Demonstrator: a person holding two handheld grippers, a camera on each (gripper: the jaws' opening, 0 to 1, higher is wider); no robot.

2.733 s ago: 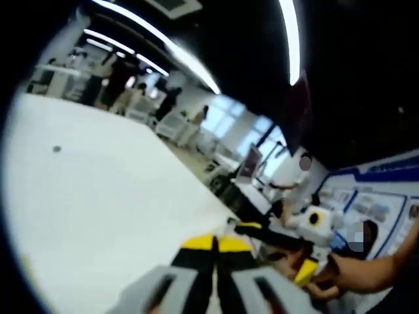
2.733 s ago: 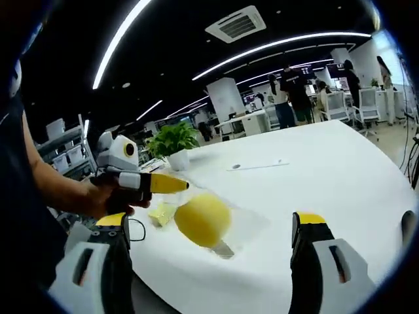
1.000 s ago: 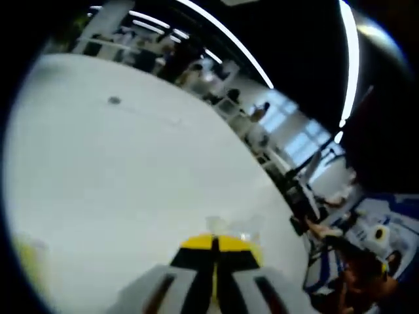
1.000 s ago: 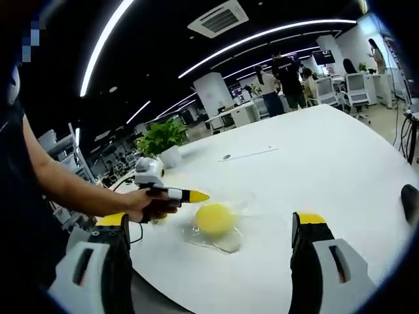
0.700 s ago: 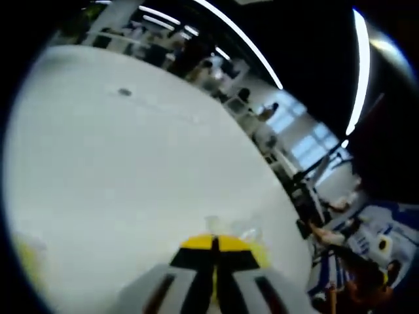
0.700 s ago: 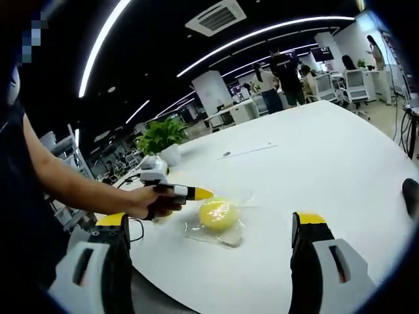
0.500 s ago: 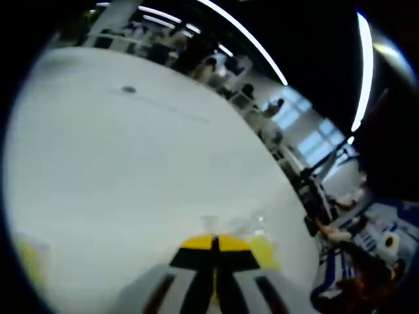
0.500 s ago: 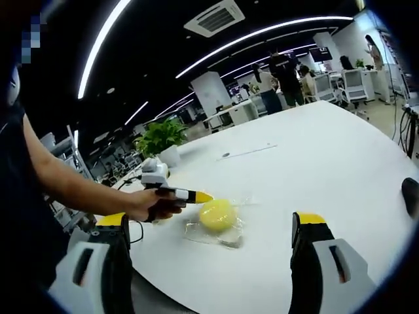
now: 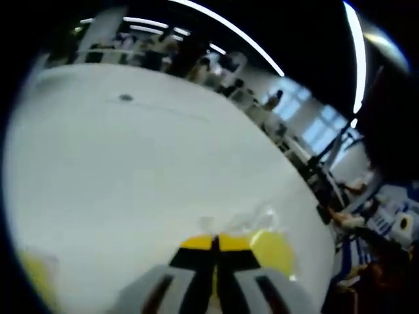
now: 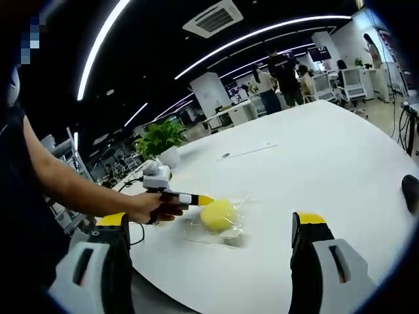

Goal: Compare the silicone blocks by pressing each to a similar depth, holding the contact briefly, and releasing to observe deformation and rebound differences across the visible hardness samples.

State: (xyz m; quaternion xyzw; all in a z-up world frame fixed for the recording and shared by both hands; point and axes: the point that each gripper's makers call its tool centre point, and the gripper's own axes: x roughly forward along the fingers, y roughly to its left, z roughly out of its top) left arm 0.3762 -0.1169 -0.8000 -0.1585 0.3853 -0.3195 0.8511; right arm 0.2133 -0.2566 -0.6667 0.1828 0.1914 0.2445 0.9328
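One yellow silicone block (image 10: 218,214) sits on a clear plastic sheet (image 10: 230,234) on the white table (image 10: 327,170), just off the tip of the left gripper (image 10: 196,199), whose jaws are pressed together. Over at the right gripper (image 10: 209,226), the jaws are spread wide, the block between and beyond them, well apart from both. One potted plant (image 10: 162,140) stands behind.
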